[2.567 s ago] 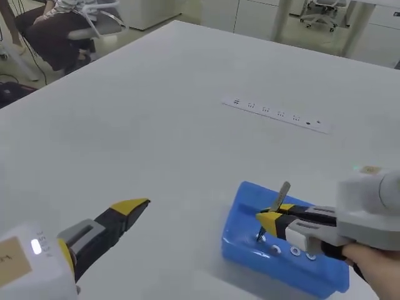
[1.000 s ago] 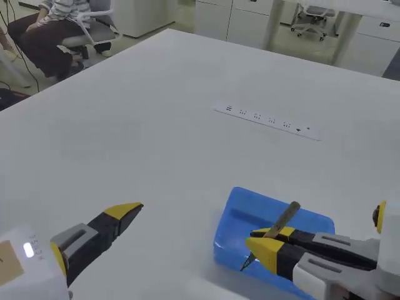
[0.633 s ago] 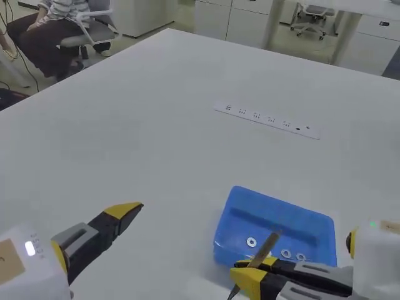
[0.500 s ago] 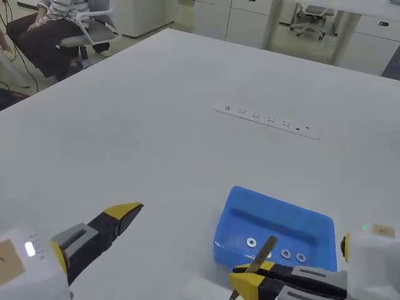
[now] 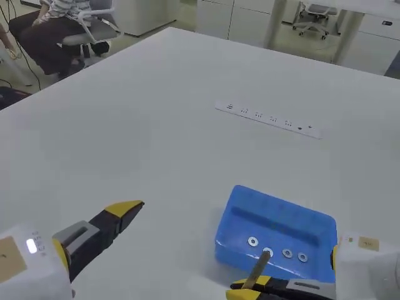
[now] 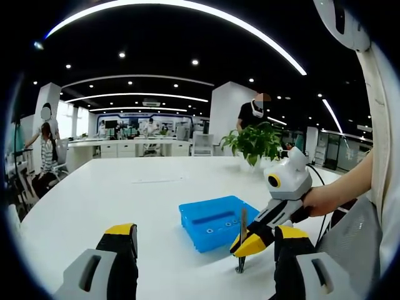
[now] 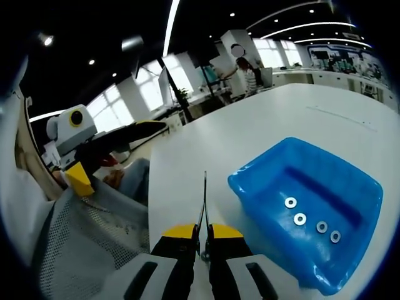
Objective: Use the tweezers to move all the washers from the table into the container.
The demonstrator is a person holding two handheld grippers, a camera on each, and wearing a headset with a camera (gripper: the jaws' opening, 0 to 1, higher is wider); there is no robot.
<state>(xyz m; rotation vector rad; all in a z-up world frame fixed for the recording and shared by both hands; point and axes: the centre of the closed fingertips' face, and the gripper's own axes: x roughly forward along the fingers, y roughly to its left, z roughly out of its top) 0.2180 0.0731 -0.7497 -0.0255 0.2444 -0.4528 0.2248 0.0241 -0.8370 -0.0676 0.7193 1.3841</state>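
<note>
Washers are lying in the container; beside it our right hand-held gripper is clamping tweezers, our left hand-held gripper gaping empty.

- Pretty sure this is a big open-plan office, the modern kind.
- Huge white table with a socket strip sunk flush into the top, proper meeting-room kit.
- Swivel chair parked beyond it, and a person sitting in another one off at the far left.
- Row of low white cabinets along the far side.
- Ceiling is dark, with long curved light strips and little spotlights.
- More desks further back, people standing about, and a potted plant.
- Tall windows down one side, lots of daylight.
</note>
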